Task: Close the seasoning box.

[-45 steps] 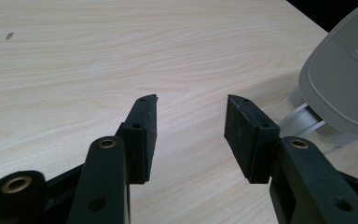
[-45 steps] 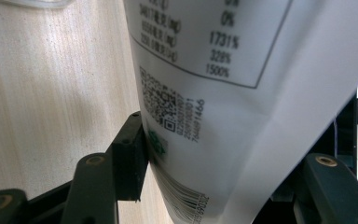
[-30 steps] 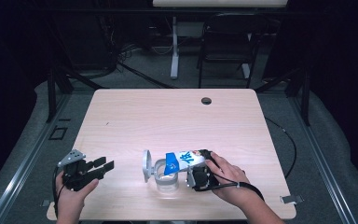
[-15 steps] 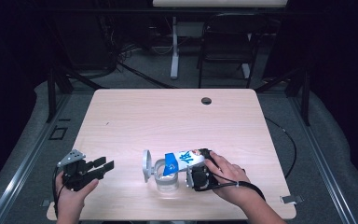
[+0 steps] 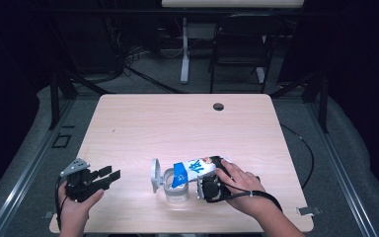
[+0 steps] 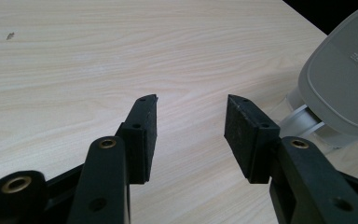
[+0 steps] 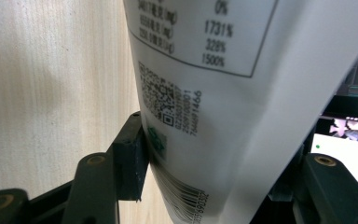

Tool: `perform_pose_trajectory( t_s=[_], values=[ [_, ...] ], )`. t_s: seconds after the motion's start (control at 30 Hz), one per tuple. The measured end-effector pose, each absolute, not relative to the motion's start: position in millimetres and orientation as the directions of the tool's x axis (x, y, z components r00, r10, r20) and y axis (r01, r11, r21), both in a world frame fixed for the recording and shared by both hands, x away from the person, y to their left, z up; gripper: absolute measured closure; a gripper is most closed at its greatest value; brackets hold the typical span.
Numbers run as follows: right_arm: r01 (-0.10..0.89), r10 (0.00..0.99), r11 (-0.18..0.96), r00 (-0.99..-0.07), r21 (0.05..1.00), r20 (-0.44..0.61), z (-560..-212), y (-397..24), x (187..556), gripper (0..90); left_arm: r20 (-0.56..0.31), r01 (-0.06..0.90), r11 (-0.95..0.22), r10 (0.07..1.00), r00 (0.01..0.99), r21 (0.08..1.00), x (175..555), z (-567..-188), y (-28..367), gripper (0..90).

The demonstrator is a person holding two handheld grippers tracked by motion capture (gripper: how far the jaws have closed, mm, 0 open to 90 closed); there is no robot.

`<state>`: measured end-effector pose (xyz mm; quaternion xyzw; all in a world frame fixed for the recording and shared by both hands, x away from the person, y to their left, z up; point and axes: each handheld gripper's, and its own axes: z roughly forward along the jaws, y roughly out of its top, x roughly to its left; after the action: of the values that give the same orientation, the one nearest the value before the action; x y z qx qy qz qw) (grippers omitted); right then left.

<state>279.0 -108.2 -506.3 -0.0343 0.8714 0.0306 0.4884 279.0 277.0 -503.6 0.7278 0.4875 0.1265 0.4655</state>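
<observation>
In the high view, a clear container [image 5: 176, 188] with its grey lid [image 5: 155, 174] flipped up on the left stands on the light wooden surface [image 5: 187, 126], near its front edge. A white carton with a blue band [image 5: 193, 170] lies tilted over the container, its blue end lowest at the container's mouth and its other end raised to the right. The right gripper [image 5: 208, 186] sits just right of the container, and its jaws clasp the carton at the raised end; the person's right hand [image 5: 242, 185] wraps the gripper from behind. The left gripper [image 5: 109, 175] is well to the left of the container, held in the left hand [image 5: 79, 200] at the front left corner of the surface, its jaws pointing toward the container and standing apart with nothing between them. A small dark hole [image 5: 218, 106] sits in the surface far behind the container.

In the left gripper view, the two black jaws are spread wide over bare wood, nothing between them. The grey lid [image 6: 342, 79] stands to the right of the jaws, beyond their tips, with the container's hinge [image 6: 303, 122] below it.

In the right gripper view, the carton [image 7: 223, 93] runs between the jaws, printed with a barcode, a code square and a table of figures. The left jaw presses against the carton's side; the right jaw's contact is hidden behind the carton.
</observation>
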Motion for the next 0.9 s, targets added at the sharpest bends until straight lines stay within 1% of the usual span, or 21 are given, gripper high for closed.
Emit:
perform_pose_trajectory(
  t_s=[0.03,0.1,0.33,0.47,0.5,0.77,0.9],
  values=[
    [-0.098,-0.025,0.995,-0.517,0.030,-0.856,-507.3,-108.6,279.0,43.8,-0.270,0.592,-0.091,0.827,0.493,0.801,279.1,-503.6,276.9,54.4],
    [-0.096,-0.038,0.995,-0.517,0.014,-0.855,-505.8,-108.2,278.6,43.9,-0.269,0.594,-0.094,0.827,0.493,0.799,279.1,-503.5,277.1,54.4],
    [-0.103,-0.037,0.994,-0.513,0.019,-0.857,-507.0,-108.0,278.8,43.9,-0.270,0.591,-0.089,0.829,0.490,0.802,279.2,-503.9,277.1,54.3],
    [-0.113,-0.050,0.994,-0.504,0.008,-0.862,-507.0,-107.9,278.9,43.9,-0.269,0.592,-0.091,0.828,0.492,0.801,279.1,-503.7,277.1,54.3],
    [-0.114,-0.067,0.993,-0.496,-0.012,-0.866,-505.8,-107.5,278.5,43.9,-0.269,0.592,-0.091,0.828,0.492,0.801,279.1,-503.7,277.1,54.3],
    [-0.125,-0.073,0.992,-0.489,-0.013,-0.869,-506.8,-107.7,278.5,43.9,-0.269,0.590,-0.089,0.829,0.490,0.802,279.0,-503.7,277.1,54.3],
    [-0.125,-0.089,0.992,-0.482,-0.033,-0.872,-505.7,-106.9,278.2,43.9,-0.267,0.590,-0.090,0.829,0.491,0.803,279.2,-503.8,277.4,54.4]
  ],
)
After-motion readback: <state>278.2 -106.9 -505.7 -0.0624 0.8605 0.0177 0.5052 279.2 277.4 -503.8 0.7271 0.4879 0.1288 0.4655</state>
